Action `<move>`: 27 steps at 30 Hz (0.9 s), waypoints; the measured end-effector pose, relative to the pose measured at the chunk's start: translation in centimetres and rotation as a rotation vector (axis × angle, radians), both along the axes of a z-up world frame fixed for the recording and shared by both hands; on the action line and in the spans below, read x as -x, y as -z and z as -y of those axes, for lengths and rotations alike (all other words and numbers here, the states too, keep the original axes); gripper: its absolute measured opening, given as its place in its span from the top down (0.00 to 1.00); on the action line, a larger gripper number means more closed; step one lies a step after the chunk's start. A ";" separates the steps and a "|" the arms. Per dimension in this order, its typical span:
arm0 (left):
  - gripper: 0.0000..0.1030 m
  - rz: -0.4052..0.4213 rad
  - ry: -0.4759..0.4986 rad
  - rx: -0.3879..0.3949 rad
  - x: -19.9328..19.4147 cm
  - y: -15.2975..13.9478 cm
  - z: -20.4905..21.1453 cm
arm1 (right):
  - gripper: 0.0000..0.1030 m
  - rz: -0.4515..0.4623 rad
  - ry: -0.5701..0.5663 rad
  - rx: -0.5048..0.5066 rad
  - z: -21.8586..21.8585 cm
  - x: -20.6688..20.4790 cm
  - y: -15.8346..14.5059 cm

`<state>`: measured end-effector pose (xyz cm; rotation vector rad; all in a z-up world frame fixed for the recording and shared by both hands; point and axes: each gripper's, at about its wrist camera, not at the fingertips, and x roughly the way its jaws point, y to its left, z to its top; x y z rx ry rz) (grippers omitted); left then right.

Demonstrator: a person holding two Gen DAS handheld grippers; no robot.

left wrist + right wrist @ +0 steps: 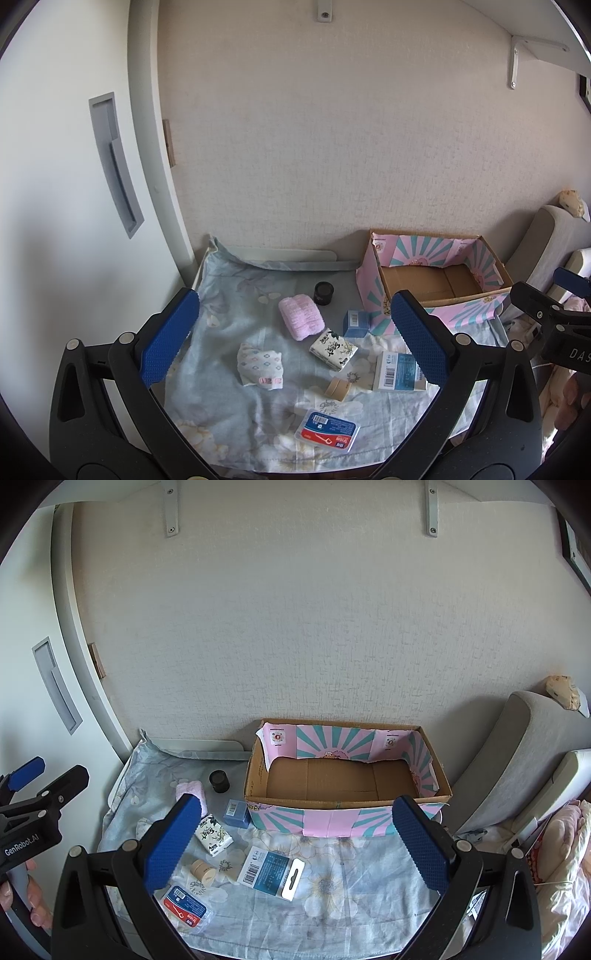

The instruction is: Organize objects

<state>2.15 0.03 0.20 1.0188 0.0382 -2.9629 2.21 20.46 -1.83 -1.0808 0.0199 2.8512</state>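
Note:
A cardboard box (439, 284) with pink and teal rays stands open and empty at the back right of a floral cloth (229, 406); it also shows in the right wrist view (343, 818). On the cloth lie a pink towel roll (301, 320), a patterned white cloth bundle (260, 364), a black jar (324, 292), a small blue box (356, 323), a tissue pack (333, 349), a tan round tin (337, 388), a blue-white carton (399, 373) and a floss pick case (328, 432). My left gripper (295, 339) is open above them. My right gripper (295, 840) is open before the box.
A textured wall rises behind the table. A white cabinet door (74, 184) stands at left. A grey chair back (517, 760) and pink bedding (565, 849) are at right. A white tray edge (199, 746) lies at the back under the cloth.

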 end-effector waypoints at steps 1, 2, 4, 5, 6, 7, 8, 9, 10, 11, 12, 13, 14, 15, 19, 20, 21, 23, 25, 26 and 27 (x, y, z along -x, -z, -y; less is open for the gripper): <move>0.00 -0.001 0.000 0.002 -0.1 -0.1 0.0 | 0.00 -0.002 0.000 -0.003 0.0 -0.1 0.0; 0.00 -0.002 0.000 0.004 -0.1 -0.1 0.0 | 0.00 -0.003 0.000 -0.003 0.0 -0.1 0.0; 0.00 -0.001 0.000 0.004 -0.1 -0.1 -0.1 | 0.00 -0.006 -0.001 -0.001 0.0 -0.1 -0.1; 0.00 -0.001 0.000 0.004 -0.1 -0.1 -0.1 | 0.00 -0.006 -0.001 -0.001 0.0 -0.2 -0.1; 0.00 0.000 0.000 0.003 -0.1 -0.1 0.0 | 0.00 -0.006 -0.001 -0.001 0.0 -0.1 -0.1; 0.00 0.001 0.001 0.002 -0.1 -0.1 0.0 | 0.00 -0.007 -0.001 -0.002 0.0 -0.2 -0.1; 0.00 0.002 0.001 0.002 -0.1 -0.1 0.0 | 0.00 -0.007 -0.002 -0.001 0.0 -0.2 -0.1; 0.00 0.002 0.001 0.003 -0.1 -0.1 0.1 | 0.00 -0.007 -0.002 -0.001 0.0 -0.2 -0.1; 0.00 0.002 0.001 0.002 -0.1 -0.1 0.1 | 0.00 -0.009 -0.002 -0.001 0.0 -0.2 -0.2; 0.00 0.002 0.002 0.001 -0.1 -0.1 0.1 | 0.00 -0.010 -0.003 -0.001 0.0 -0.2 -0.2; 0.00 0.003 0.003 -0.001 -0.1 -0.1 0.1 | 0.00 -0.010 -0.003 -0.001 0.1 -0.2 -0.2; 0.00 0.002 0.002 0.001 -0.1 -0.1 0.0 | 0.00 -0.010 -0.005 -0.001 0.1 -0.3 -0.2; 0.00 0.002 0.002 0.001 -0.1 -0.1 0.0 | 0.00 -0.011 -0.005 -0.001 0.1 -0.3 -0.2; 0.00 0.001 0.003 0.000 -0.2 -0.1 0.1 | 0.00 -0.011 -0.004 -0.001 0.2 -0.2 -0.2; 0.00 0.005 0.007 0.003 -0.2 0.0 0.1 | 0.00 -0.010 -0.008 0.003 0.3 -0.2 -0.2; 0.00 0.006 0.007 0.003 -0.1 0.0 0.1 | 0.00 -0.009 -0.008 0.003 0.3 -0.2 -0.2; 0.00 0.006 0.008 0.003 -0.1 0.0 0.1 | 0.00 -0.010 -0.008 0.002 0.3 -0.2 -0.2; 0.00 0.006 0.010 0.001 -0.1 0.0 0.2 | 0.00 -0.012 -0.009 0.004 0.4 -0.2 -0.3; 0.00 0.003 0.012 0.001 -0.1 -0.1 0.2 | 0.00 -0.015 -0.008 0.003 0.4 -0.2 -0.3; 0.00 0.002 0.013 0.002 0.0 -0.1 0.2 | 0.00 -0.015 -0.008 0.004 0.4 -0.3 -0.3; 0.00 0.002 0.014 0.003 0.0 -0.1 0.2 | 0.00 -0.016 -0.007 0.004 0.4 -0.2 -0.3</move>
